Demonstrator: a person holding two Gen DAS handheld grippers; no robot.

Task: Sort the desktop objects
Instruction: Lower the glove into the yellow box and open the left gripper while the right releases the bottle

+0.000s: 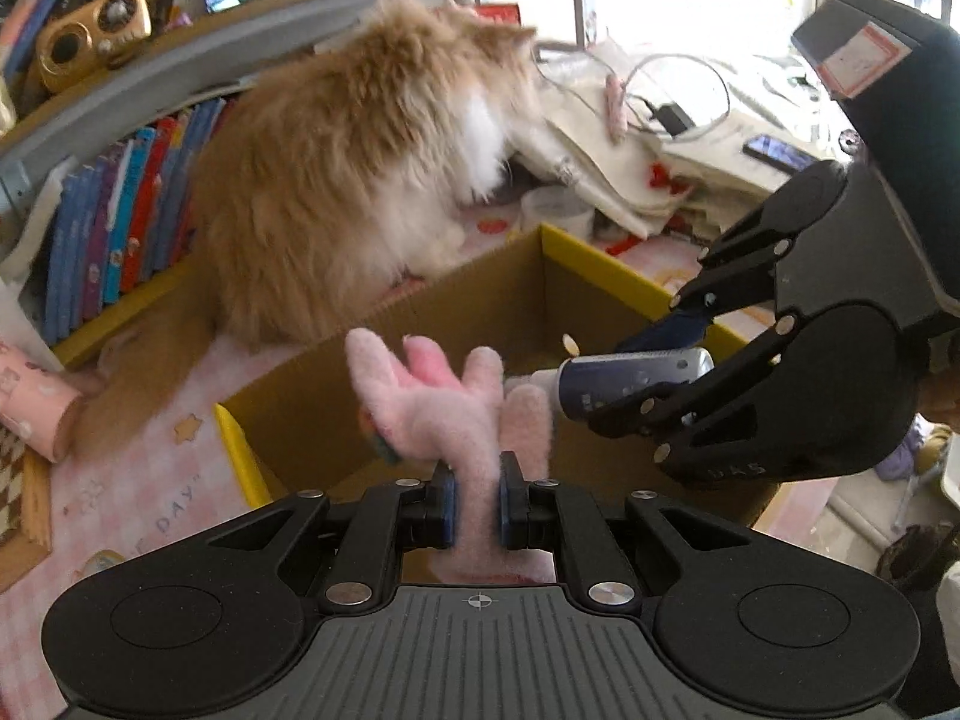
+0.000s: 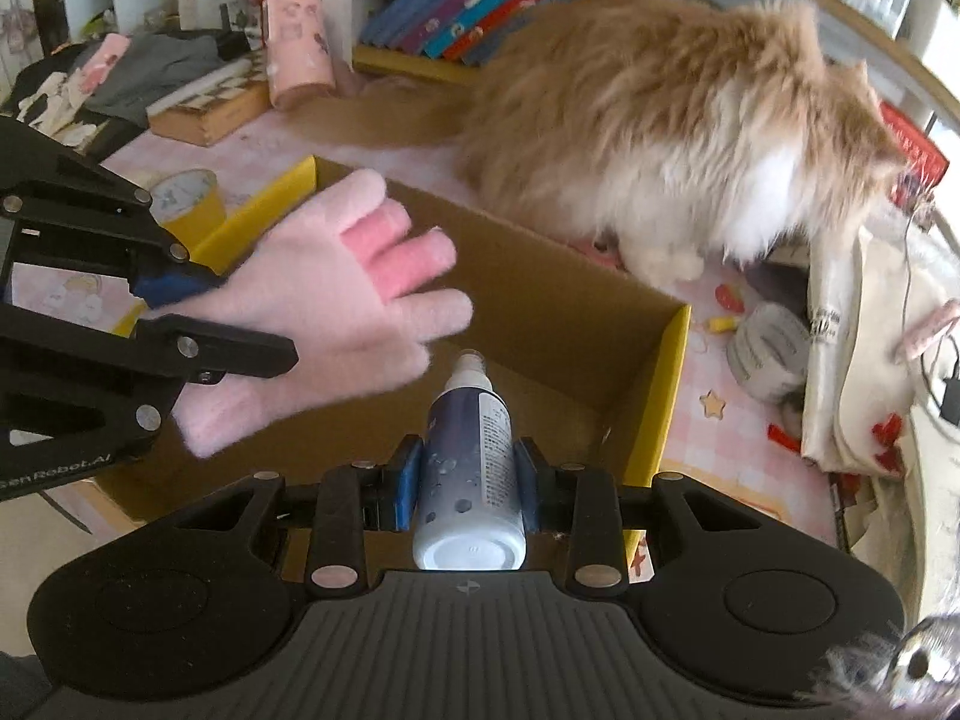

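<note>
Pink fuzzy glove [image 1: 444,408], clamped in my left gripper [image 1: 477,510]; spray bottle [image 2: 468,456], clamped in my right gripper [image 2: 468,480]. I am holding both over the cardboard box [image 2: 540,312]; next, releasing them inside.

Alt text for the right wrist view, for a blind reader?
The right gripper clamps a blue-and-white spray bottle above an open cardboard box. Left gripper holds a fuzzy pink glove; a fluffy orange-and-white cat sits behind.

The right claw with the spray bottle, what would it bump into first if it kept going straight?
Probably the inside of the open brown cardboard box. The right claw points the blue-and-white spray bottle down into it; depth is hard to judge.
</note>
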